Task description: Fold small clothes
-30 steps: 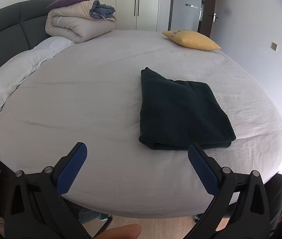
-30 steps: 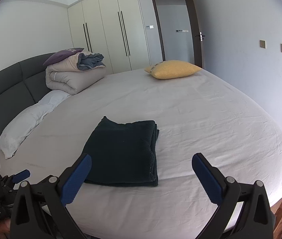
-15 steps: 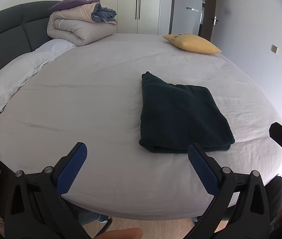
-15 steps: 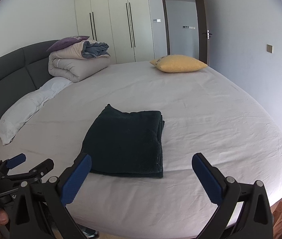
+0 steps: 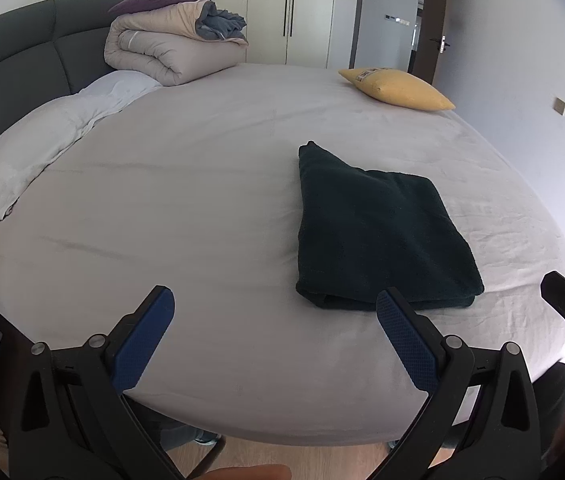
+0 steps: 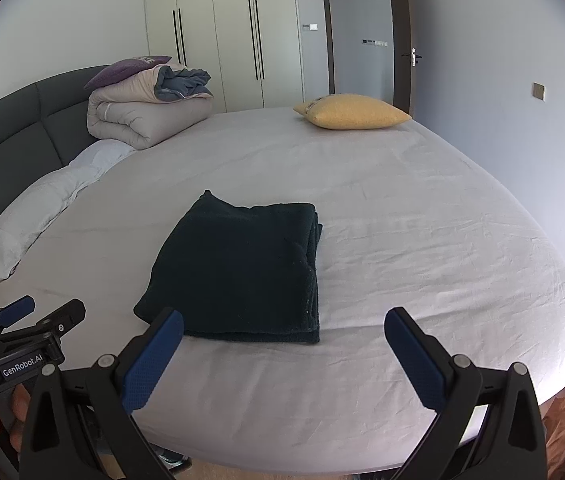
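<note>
Since the dark green, thick terry-knit garment folded into a rectangle (image 5: 378,232) lies flat near the front edge of the round bed with the pale grey sheet (image 5: 186,184), we judge it soft, limp and light, with layers that slide apart. We'd pinch all layers at its near stacked edge. Left tool (image 5: 274,328) and right tool (image 6: 282,344) both hang released, empty, short of it.

Soft, even daylight fills both sharp fisheye views, brightest as glare on the bed (image 6: 422,216) sheet's right edge, with faint shadows, black vignetted corners, and straight wardrobe (image 6: 238,36) and door (image 6: 362,36) lines bowing outward.
</note>
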Action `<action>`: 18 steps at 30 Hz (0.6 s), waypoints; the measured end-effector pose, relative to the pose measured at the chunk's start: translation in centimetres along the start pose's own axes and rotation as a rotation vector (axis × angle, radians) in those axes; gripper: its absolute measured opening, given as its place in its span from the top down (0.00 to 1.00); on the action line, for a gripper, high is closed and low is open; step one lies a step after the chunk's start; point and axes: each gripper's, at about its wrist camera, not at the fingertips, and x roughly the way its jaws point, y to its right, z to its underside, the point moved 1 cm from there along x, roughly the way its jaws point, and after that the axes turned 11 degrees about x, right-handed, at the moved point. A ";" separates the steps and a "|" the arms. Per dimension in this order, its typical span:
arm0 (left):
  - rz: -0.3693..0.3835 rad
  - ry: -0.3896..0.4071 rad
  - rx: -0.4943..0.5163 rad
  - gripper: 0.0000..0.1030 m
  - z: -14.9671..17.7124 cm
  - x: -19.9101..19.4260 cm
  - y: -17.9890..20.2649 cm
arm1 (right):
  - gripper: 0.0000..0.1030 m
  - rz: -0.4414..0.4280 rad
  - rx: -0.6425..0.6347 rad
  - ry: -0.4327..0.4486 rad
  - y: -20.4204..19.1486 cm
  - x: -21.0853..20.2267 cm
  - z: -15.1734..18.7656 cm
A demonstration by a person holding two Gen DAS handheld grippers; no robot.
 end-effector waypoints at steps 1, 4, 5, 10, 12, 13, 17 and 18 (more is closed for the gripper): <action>-0.001 0.000 -0.001 0.00 0.0 0.0 0.0 | 0.00 0.002 -0.002 -0.002 0.0 0.1 0.0; -0.001 -0.003 -0.004 0.00 0.1 0.1 0.0 | 0.00 0.005 -0.005 -0.011 -0.1 0.4 0.1; -0.002 -0.004 -0.003 0.00 0.2 0.1 0.1 | 0.00 0.006 -0.005 -0.014 -0.1 0.5 0.2; -0.001 -0.007 -0.003 0.00 0.4 0.0 0.4 | 0.00 0.009 -0.004 -0.019 -0.1 0.6 0.4; 0.000 -0.011 -0.003 0.00 0.5 0.1 0.4 | 0.00 0.009 -0.001 -0.021 0.0 0.6 0.4; 0.000 -0.013 -0.003 0.00 0.6 0.1 0.4 | 0.00 0.008 -0.001 -0.022 -0.1 0.6 0.4; 0.003 -0.018 0.001 0.00 0.7 0.2 0.5 | 0.00 0.009 0.001 -0.023 -0.1 0.6 0.6; 0.004 -0.018 0.002 0.00 0.7 0.2 0.5 | 0.00 0.010 0.001 -0.023 -0.1 0.6 0.5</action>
